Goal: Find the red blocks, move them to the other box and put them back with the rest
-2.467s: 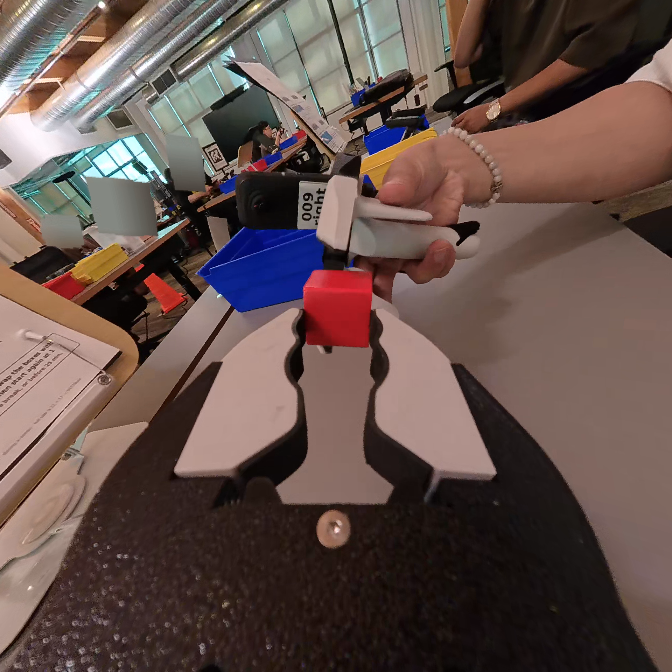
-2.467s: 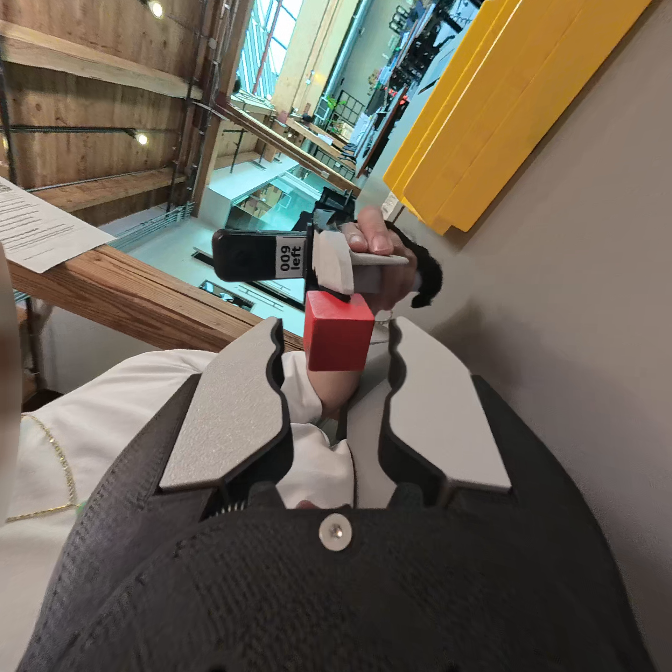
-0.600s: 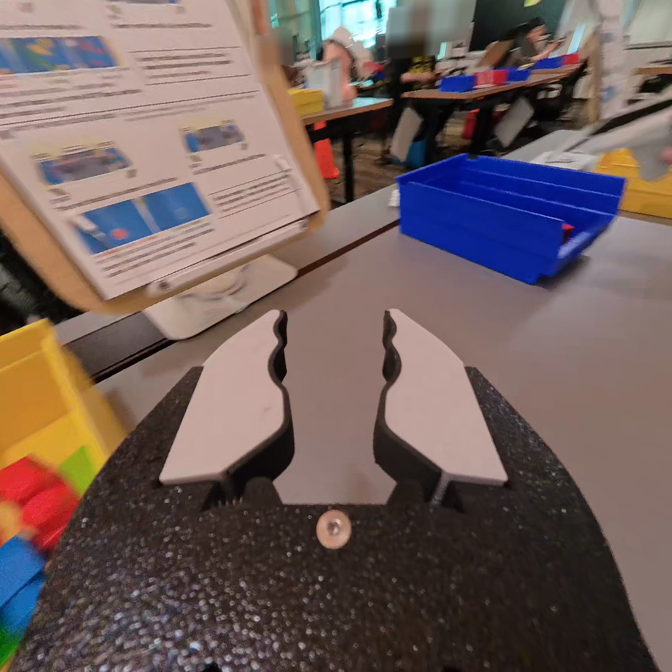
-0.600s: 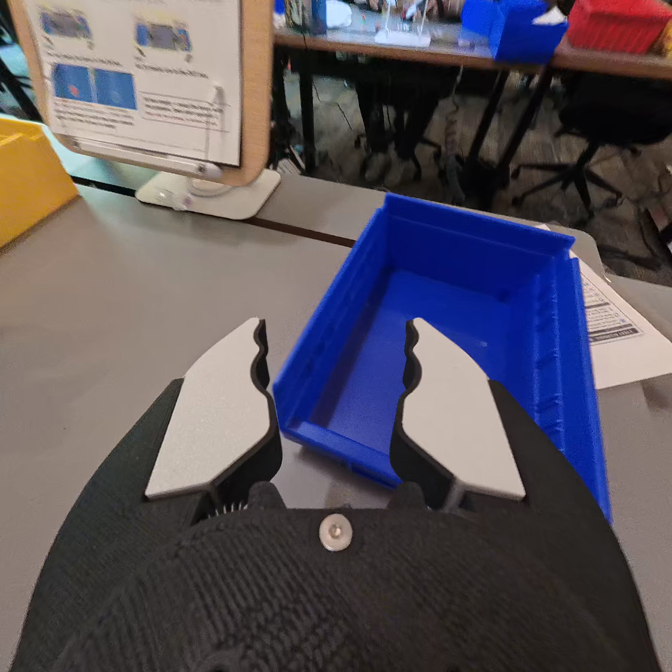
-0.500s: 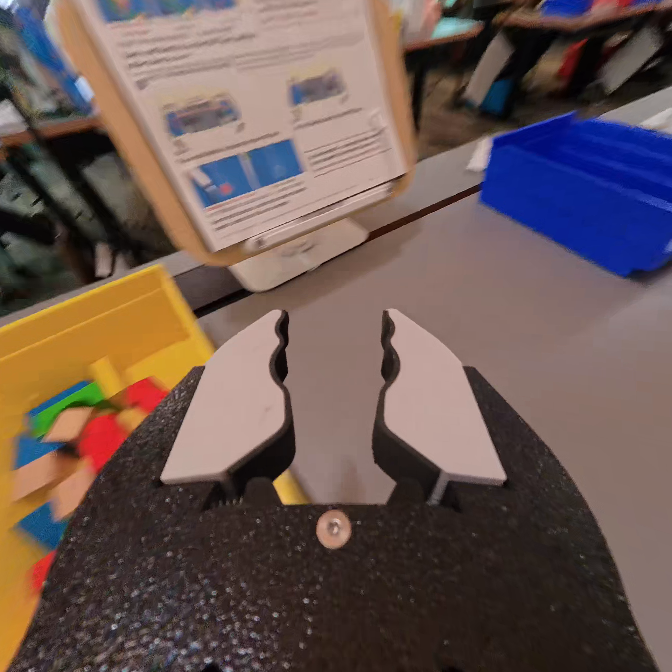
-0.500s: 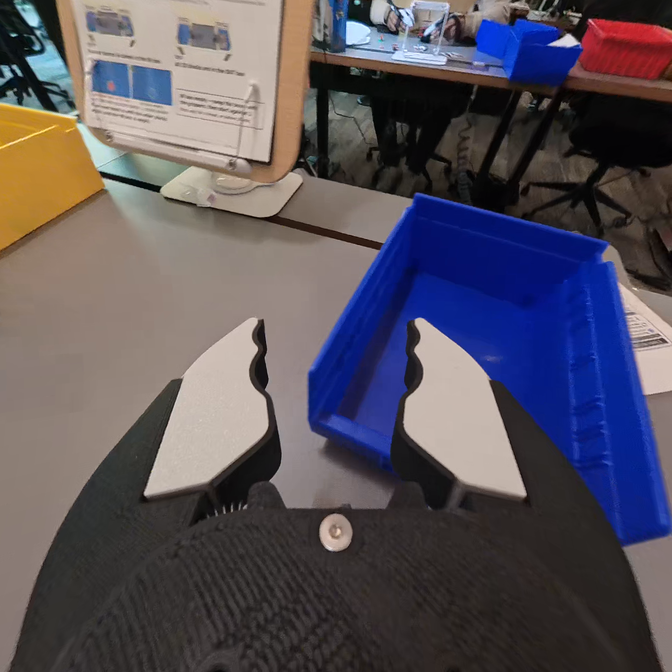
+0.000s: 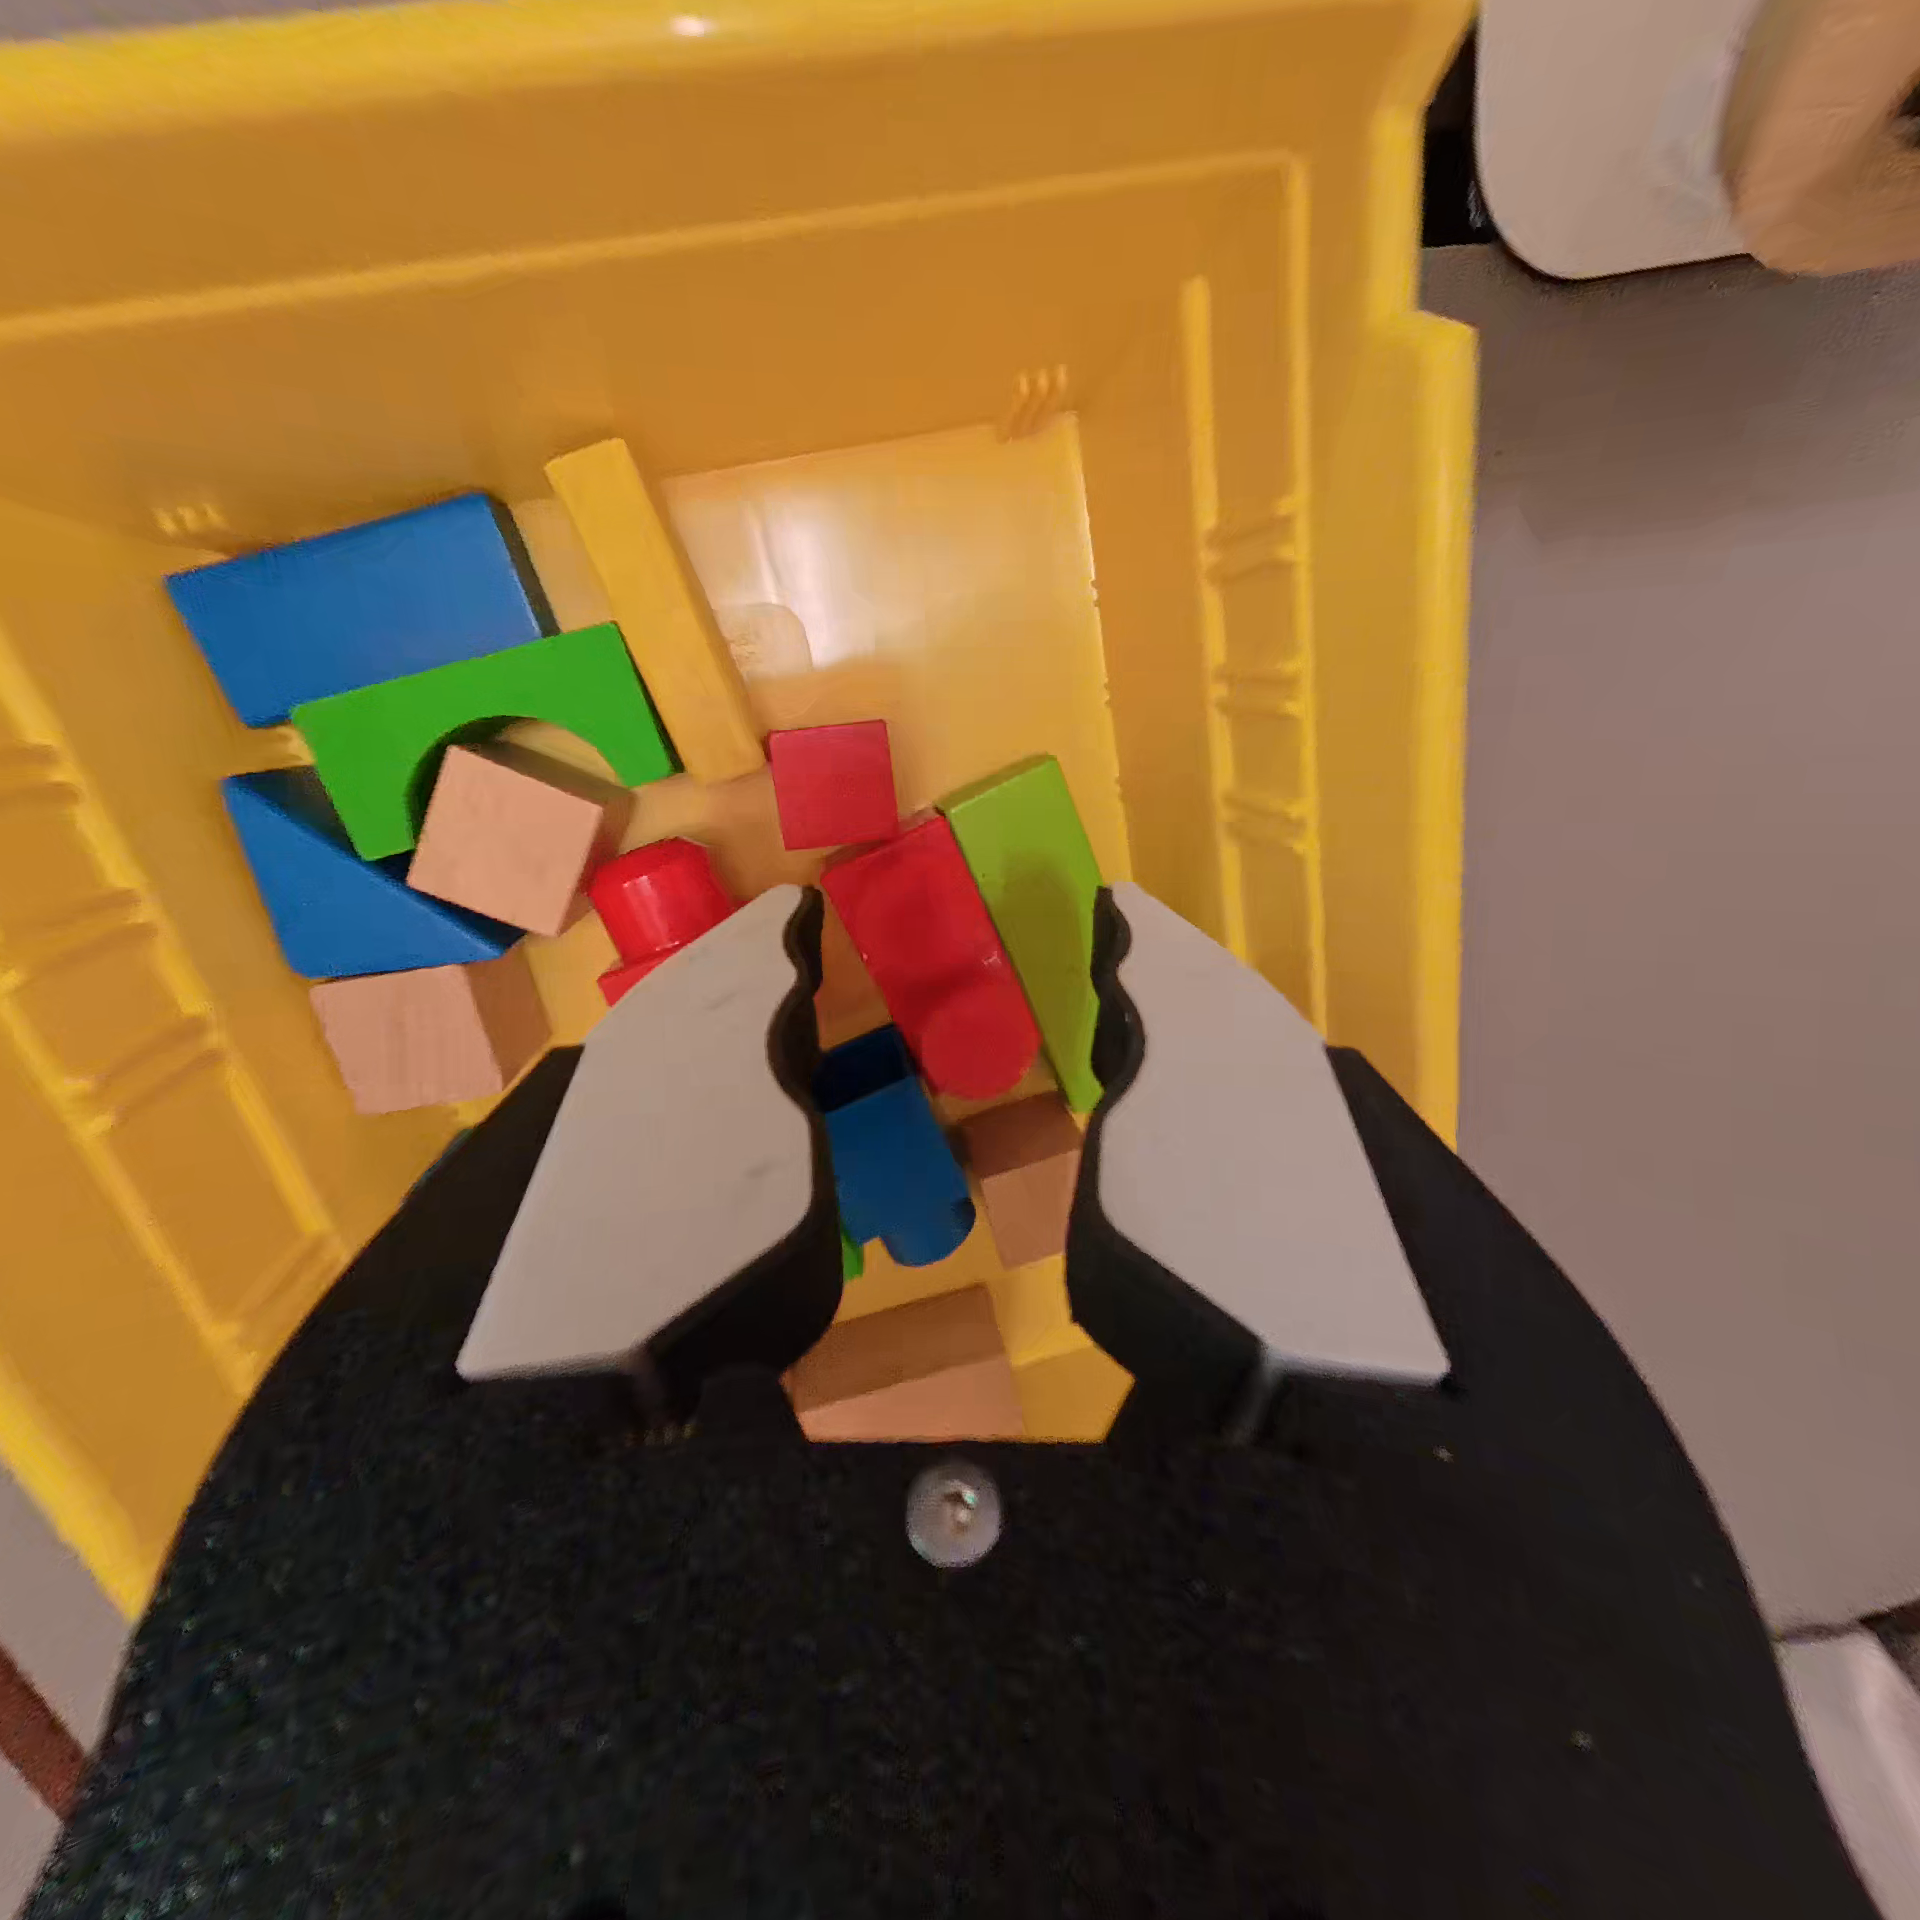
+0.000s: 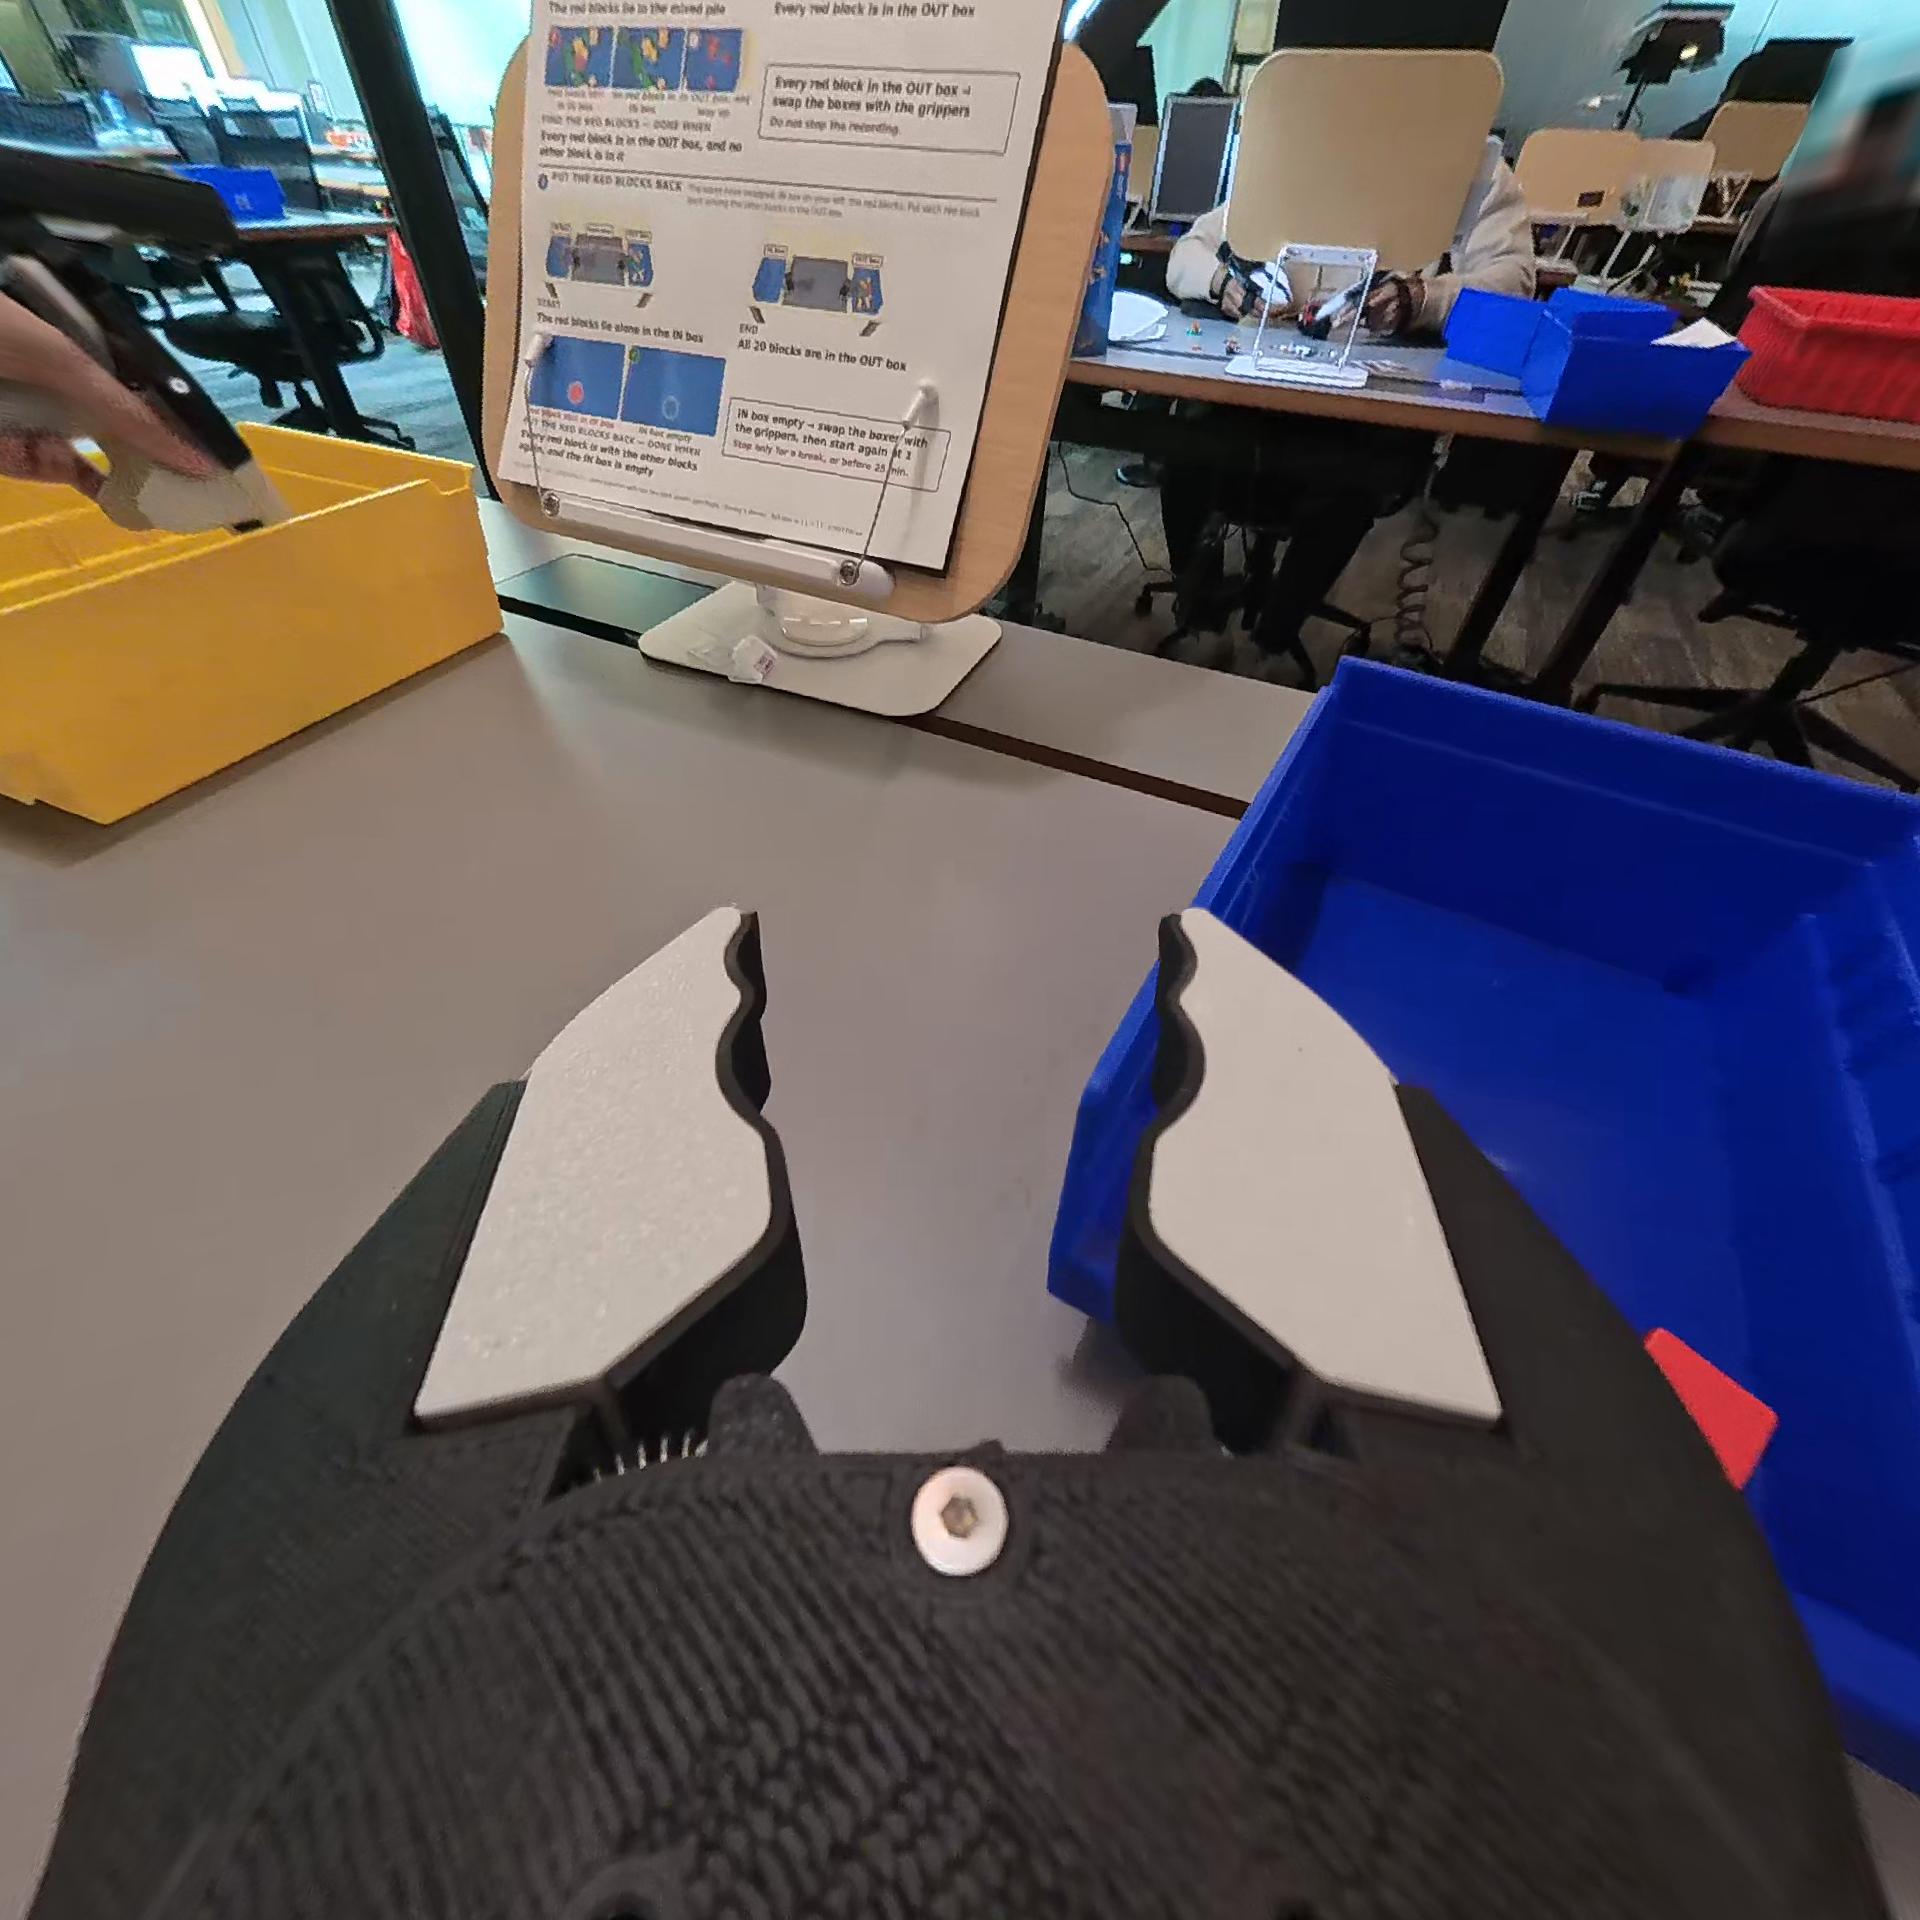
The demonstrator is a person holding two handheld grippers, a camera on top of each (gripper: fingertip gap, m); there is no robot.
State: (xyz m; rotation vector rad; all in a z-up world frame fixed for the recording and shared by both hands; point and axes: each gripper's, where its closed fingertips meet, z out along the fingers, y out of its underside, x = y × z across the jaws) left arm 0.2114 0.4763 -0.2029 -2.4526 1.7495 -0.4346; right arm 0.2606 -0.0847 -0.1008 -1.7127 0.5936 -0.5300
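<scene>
My left gripper [image 7: 956, 904] hangs open over the yellow box [image 7: 727, 156], looking down into it. Its fingers stand on either side of a long red block [image 7: 930, 956] and a green wedge [image 7: 1029, 894], which lie loose in the pile. A red cube [image 7: 831, 784] and a red cylinder [image 7: 660, 899] lie close by. My right gripper [image 8: 956, 925] is open and empty above the table, just left of the blue box [image 8: 1558, 987]. A red block [image 8: 1709, 1408] lies in the blue box's near corner. The left gripper also shows in the right wrist view [image 8: 177, 488], inside the yellow box [image 8: 208, 644].
Blue, green, yellow and plain wood blocks [image 7: 499, 852] fill the yellow box's left side. An instruction sheet on a stand [image 8: 790, 260] is at the table's back edge between the boxes. Grey table [image 8: 520, 883] lies between them. People sit at desks behind.
The left gripper held a red cube 2.5 s ago and is now bare; it swung left over the yellow box and tipped down. The right gripper drew back, so the blue box sits to its right.
</scene>
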